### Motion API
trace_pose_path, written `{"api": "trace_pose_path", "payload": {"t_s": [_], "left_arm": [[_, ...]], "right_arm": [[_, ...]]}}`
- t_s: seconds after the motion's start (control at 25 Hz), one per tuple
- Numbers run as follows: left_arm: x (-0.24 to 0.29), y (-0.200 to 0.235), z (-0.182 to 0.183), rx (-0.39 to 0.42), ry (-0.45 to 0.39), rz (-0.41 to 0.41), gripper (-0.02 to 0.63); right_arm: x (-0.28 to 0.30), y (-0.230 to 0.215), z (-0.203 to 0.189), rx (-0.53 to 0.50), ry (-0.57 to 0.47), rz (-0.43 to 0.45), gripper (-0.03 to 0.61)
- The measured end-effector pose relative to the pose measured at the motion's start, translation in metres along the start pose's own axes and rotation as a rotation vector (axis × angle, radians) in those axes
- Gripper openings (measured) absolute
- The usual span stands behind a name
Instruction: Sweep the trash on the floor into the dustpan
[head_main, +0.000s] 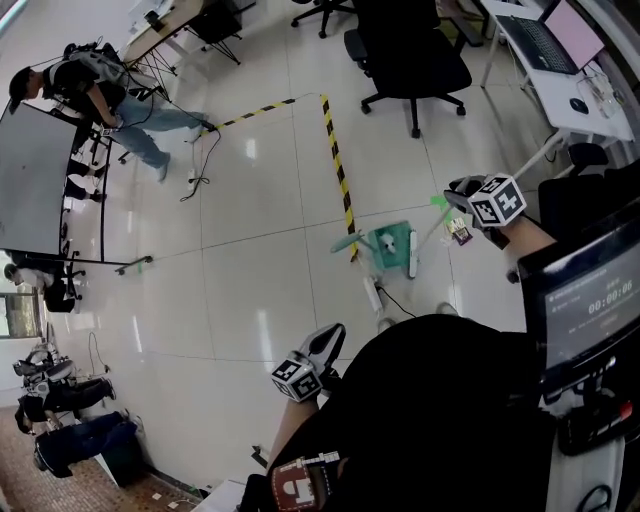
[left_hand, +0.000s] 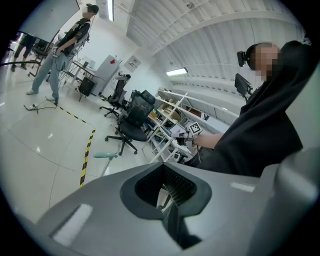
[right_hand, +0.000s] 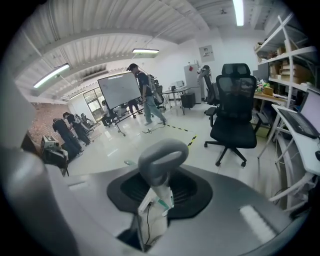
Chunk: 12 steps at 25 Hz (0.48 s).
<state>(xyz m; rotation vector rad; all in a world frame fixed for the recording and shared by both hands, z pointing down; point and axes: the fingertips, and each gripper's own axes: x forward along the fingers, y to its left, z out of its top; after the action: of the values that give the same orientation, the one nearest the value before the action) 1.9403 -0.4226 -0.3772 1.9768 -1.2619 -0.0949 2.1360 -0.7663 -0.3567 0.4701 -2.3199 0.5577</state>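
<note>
A green dustpan (head_main: 388, 243) stands on the white floor with pale scraps inside it. A teal-tipped handle (head_main: 347, 243) (left_hand: 105, 155) juts out to its left. A white bar (head_main: 412, 252) lies along its right side, and a thin white shaft rises from there to my right gripper (head_main: 470, 190). That gripper (right_hand: 156, 197) is shut on the shaft just under its grey loop end (right_hand: 162, 161). A small dark wrapper (head_main: 460, 232) lies on the floor near it. My left gripper (head_main: 325, 345) (left_hand: 170, 200) hangs by my body, jaws together, holding nothing.
Yellow-black tape (head_main: 338, 165) crosses the floor toward the dustpan. A white power strip (head_main: 372, 294) with a cable lies just in front of it. Black office chairs (head_main: 415, 55) and a white desk (head_main: 560, 85) stand beyond. A person (head_main: 110, 100) stands by a whiteboard (head_main: 35, 180) far left.
</note>
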Motion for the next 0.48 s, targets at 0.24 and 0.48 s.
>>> {"api": "trace_pose_path", "payload": {"t_s": [0.24, 0.48], "left_arm": [[0.004, 0.004, 0.018, 0.025, 0.002, -0.071, 0.002], [0.008, 0.006, 0.034, 0.076, 0.006, -0.177, 0.002]], "right_arm": [[-0.042, 0.005, -0.030, 0.043, 0.023, -0.076, 0.091], [-0.094, 0.017, -0.048, 0.081, 0.010, -0.181, 0.091]]}}
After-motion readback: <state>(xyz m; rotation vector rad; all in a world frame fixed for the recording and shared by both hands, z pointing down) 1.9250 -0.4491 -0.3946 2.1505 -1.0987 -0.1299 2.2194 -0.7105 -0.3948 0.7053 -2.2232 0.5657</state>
